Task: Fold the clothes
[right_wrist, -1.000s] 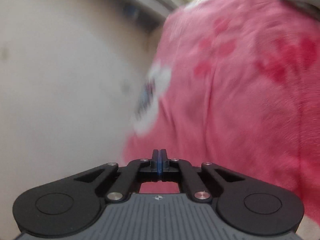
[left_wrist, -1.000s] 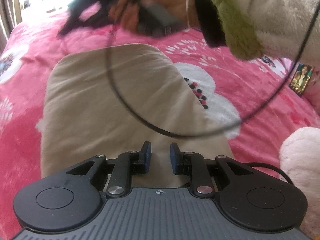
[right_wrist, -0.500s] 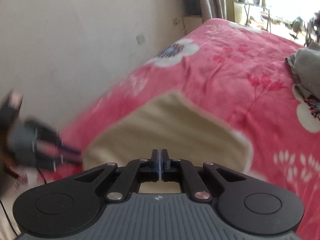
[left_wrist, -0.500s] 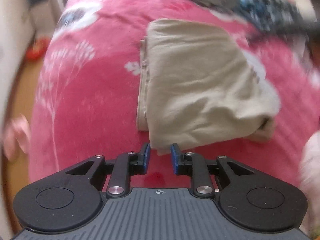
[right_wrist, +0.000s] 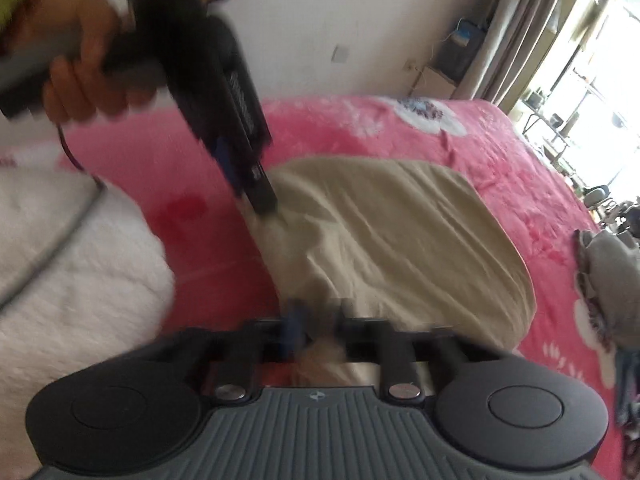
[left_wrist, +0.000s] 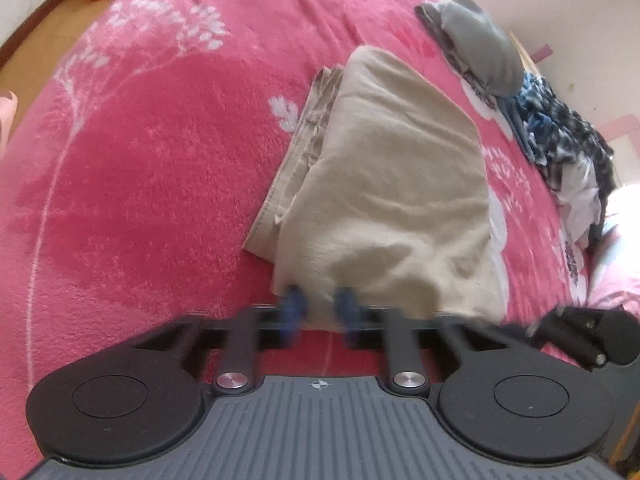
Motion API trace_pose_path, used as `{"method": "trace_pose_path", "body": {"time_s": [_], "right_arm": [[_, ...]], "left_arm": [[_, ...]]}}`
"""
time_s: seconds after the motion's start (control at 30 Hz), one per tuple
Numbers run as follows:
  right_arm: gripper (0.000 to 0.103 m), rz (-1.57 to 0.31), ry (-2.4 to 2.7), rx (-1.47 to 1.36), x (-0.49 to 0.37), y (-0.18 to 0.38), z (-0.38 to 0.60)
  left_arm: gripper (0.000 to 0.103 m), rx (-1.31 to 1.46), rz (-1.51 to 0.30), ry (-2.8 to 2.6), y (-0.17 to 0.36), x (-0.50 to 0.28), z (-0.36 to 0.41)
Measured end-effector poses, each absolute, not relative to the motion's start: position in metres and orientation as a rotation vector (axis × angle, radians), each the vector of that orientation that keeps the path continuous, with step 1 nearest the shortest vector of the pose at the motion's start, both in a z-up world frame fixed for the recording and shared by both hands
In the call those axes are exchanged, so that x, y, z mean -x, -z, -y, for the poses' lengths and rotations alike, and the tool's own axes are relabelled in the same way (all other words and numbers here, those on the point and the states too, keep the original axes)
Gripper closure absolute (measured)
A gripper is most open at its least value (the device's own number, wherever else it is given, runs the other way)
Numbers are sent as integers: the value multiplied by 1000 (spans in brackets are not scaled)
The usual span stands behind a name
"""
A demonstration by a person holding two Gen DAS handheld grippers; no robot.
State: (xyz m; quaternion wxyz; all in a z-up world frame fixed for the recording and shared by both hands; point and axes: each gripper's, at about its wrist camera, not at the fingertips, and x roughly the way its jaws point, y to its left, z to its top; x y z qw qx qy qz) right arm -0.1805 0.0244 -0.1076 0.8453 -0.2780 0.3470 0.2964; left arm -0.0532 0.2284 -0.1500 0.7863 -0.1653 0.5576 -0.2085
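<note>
A beige garment (left_wrist: 392, 168) lies on the pink blanket (left_wrist: 140, 160), already doubled over, with several layers showing along its edge at 9 o'clock. The left gripper (left_wrist: 318, 308) stands at the near hem, its blue pads apart on each side of the cloth edge. The right gripper (right_wrist: 318, 320) is at the near hem too, and its fingers also look parted, though they are blurred; some cloth sits between them. From the right wrist view the left tool comes down onto the near-left corner of the garment, at about 11 o'clock.

I think the risk is this: if either tong closes on the top layer only, the lower layers may stay behind and the fold will open. The soft blanket can also be pinched together with the hem.

I see no container. A pile of other clothes (left_wrist: 560, 128) lies loose at 2 o'clock, with a grey piece (left_wrist: 480, 52) beside it.
</note>
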Motion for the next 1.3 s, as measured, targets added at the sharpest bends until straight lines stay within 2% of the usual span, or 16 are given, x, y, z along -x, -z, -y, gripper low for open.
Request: {"method": "trace_pose_path", "body": {"time_s": [0.2, 0.4, 0.57, 0.63, 0.8, 0.9, 1.07, 1.2, 1.27, 1.3], "right_arm": [[101, -675, -596, 488, 196, 86, -18], [100, -762, -633, 496, 192, 136, -38], [97, -792, -668, 475, 195, 136, -29], [97, -800, -683, 447, 195, 130, -20], [93, -799, -710, 367, 205, 106, 1], [93, -777, -688, 291, 204, 87, 18], [91, -764, -564, 125, 184, 75, 39], [90, -909, -541, 184, 172, 115, 28], [97, -997, -515, 206, 174, 142, 25], [97, -1042, -501, 216, 175, 155, 24]], "left_arm": [[97, 348, -1083, 479, 117, 48, -234], [96, 208, -1164, 476, 158, 37, -233], [73, 234, -1163, 494, 160, 47, -255], [71, 243, -1169, 484, 157, 50, -263], [74, 147, -1135, 396, 135, 57, -274], [74, 198, -1057, 404, 113, 59, -280], [73, 121, -974, 570, 100, 59, -225], [72, -150, -1043, 593, 140, 59, -178], [73, -223, -1043, 588, 153, 61, -174], [73, -237, -1035, 590, 154, 62, -174]]}}
